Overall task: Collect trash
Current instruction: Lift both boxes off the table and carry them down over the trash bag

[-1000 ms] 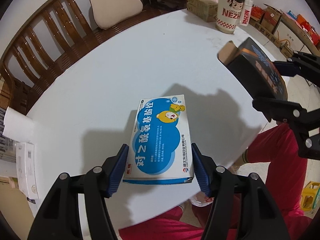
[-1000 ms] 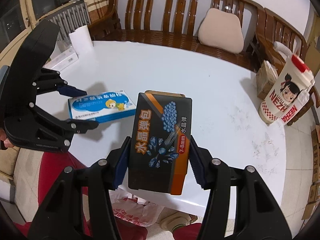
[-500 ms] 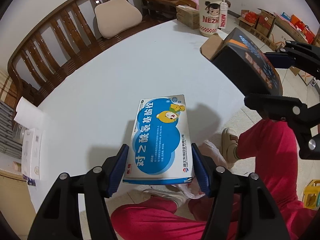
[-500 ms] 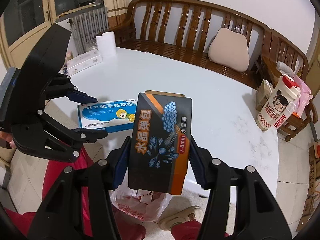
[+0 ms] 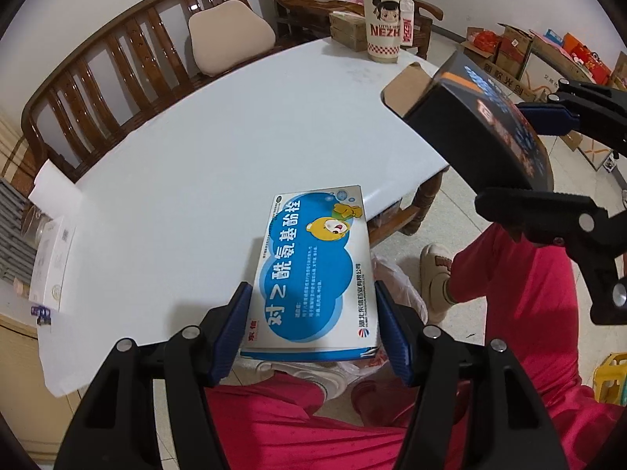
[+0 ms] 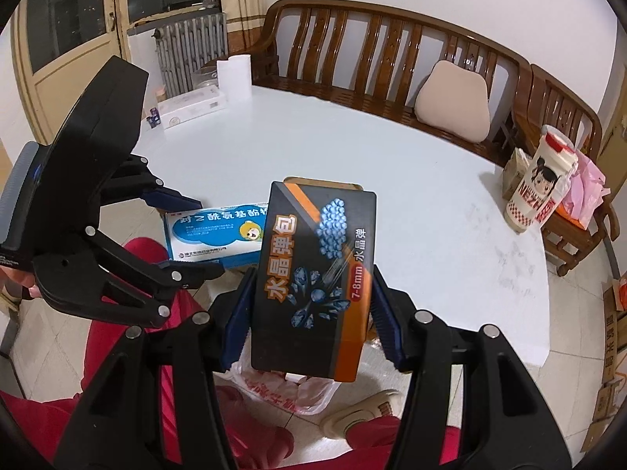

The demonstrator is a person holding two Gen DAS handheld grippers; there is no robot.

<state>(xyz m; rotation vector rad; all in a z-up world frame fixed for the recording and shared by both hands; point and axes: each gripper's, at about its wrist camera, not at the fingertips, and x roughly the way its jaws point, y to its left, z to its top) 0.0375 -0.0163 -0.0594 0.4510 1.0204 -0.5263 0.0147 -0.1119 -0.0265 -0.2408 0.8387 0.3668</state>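
My left gripper (image 5: 315,323) is shut on a blue and white medicine box (image 5: 313,274) with a cartoon bear, held in the air past the near edge of the white table (image 5: 215,156). The same box (image 6: 213,235) and left gripper (image 6: 192,235) show at the left of the right wrist view. My right gripper (image 6: 311,313) is shut on a black and orange box (image 6: 317,274), whose open flap end (image 5: 407,86) faces the table. Below both boxes, a thin plastic bag (image 6: 290,391) with red print lies open on the floor between the person's red-trousered legs (image 5: 529,313).
A cartoon-print cup (image 6: 537,188) stands near the table's right edge. A white paper roll (image 6: 234,76) and a flat white box (image 6: 192,107) sit at the far left. A wooden bench (image 6: 392,51) with a beige cushion (image 6: 454,102) runs behind the table. Cardboard boxes (image 5: 505,51) line the floor.
Both grippers have drawn back from over the table to beyond its near edge, each still gripping its box. The floor, the legs and the plastic bag have come into view beneath them.
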